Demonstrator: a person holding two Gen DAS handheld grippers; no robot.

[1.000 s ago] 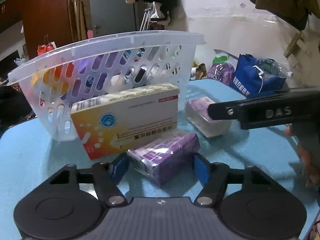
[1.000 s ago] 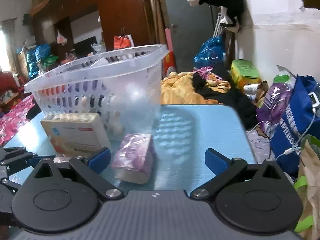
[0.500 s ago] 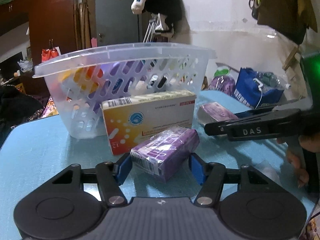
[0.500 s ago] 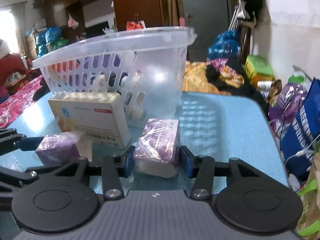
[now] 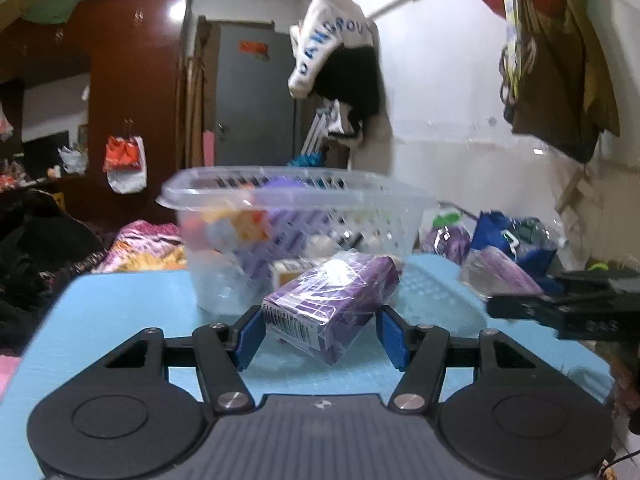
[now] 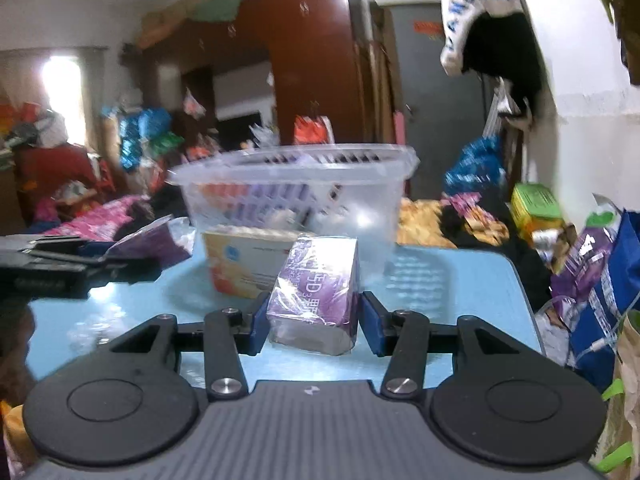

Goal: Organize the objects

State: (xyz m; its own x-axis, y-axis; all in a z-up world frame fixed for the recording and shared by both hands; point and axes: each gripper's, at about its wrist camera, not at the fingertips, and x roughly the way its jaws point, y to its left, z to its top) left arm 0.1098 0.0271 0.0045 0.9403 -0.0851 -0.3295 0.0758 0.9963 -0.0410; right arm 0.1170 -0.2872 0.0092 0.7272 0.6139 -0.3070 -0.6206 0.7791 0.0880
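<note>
While both tools are raised above the surface (image 5: 120,300), each pinches one box wrapped in glossy, crinkled purple film. The left tool (image 5: 322,330), with blue pads on black ribbed plastic, clamps the left purple box (image 5: 332,300) skewed, barcode end nearest. The right tool (image 6: 312,320) grips the right purple box (image 6: 316,292) squarely between its pads, standing upright. Two purple boxes counted. Beyond, one rectangular orange-and-white cardboard carton (image 6: 244,260) stands on the smooth light-blue surface, just in front of one translucent plastic basket (image 6: 296,192) with slotted walls and rounded rim, holding assorted items too blurred to count.
</note>
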